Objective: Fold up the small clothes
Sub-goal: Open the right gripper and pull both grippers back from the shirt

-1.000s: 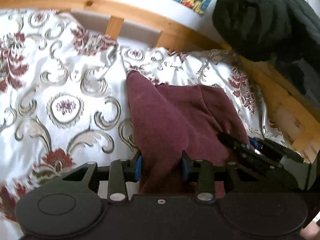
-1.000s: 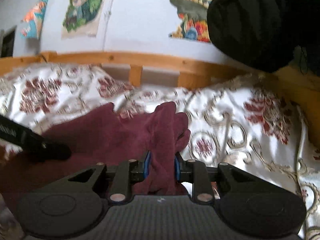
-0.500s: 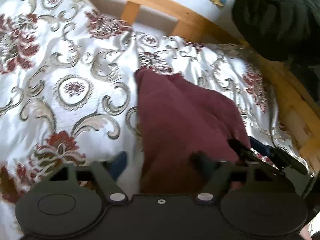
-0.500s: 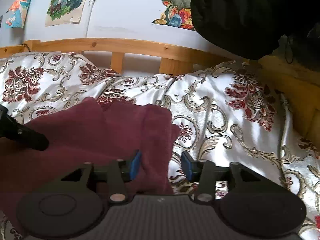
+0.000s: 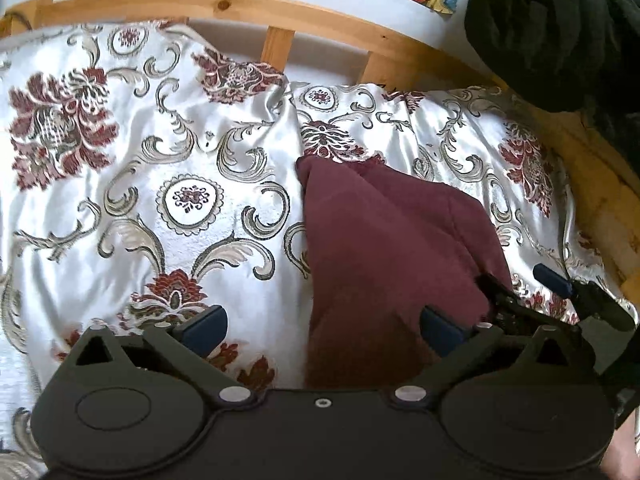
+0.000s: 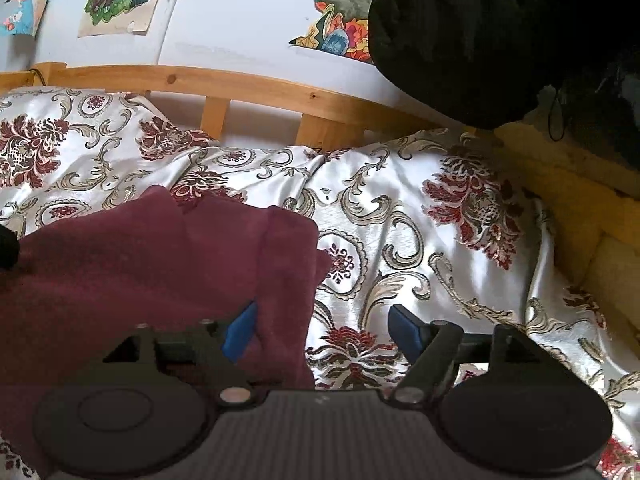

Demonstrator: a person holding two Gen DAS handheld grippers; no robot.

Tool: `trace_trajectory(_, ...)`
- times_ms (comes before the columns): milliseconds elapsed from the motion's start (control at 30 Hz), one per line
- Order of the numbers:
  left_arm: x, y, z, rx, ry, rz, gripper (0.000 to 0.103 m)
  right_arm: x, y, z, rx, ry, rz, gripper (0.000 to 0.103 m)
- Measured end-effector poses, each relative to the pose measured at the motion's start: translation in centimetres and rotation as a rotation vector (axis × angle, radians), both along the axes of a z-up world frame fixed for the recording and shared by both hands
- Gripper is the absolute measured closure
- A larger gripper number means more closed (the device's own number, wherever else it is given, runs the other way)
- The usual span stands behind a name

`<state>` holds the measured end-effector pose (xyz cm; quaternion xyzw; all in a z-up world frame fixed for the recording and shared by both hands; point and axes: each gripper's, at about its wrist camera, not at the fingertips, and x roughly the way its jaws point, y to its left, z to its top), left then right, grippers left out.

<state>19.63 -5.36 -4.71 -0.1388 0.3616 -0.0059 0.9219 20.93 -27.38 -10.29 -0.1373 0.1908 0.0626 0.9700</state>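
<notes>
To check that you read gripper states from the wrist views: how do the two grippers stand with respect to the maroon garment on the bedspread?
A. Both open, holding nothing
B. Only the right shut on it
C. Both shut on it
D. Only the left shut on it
A: the left gripper and the right gripper both show wide-apart jaws, and the maroon garment lies loose on the bedspread.

You see a maroon cloth (image 5: pixel 384 248) on a white satin bedspread (image 5: pixel 120 200) with dark-red flowers and grey-gold scrolls. Pine rail (image 6: pixel 248 84), blue pads (image 6: pixel 240 328), black bundle (image 6: pixel 460 40).
</notes>
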Motion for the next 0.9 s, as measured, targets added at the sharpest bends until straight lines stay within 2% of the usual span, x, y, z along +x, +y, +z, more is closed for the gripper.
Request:
trace_trajectory(333,-3.2,-1.3,3.2,0.048,-0.065,-0.018,0.001,-3.5,-1.1,2.1,0.028,-0.028,-0.042,0.002)
trace_trajectory(667,-9.0,-2.5,6.7,0.155,-0.189,-0.092,0.001,-11.6,-2.1,7.7,0.207,-0.1,-0.064,0.001)
trace_trajectory(900,-13.3,-2.3,8.1,0.158,-0.26,-0.11,0.001,-17.4,-1.7,9.9,0.299,-0.154,-0.07,0.001)
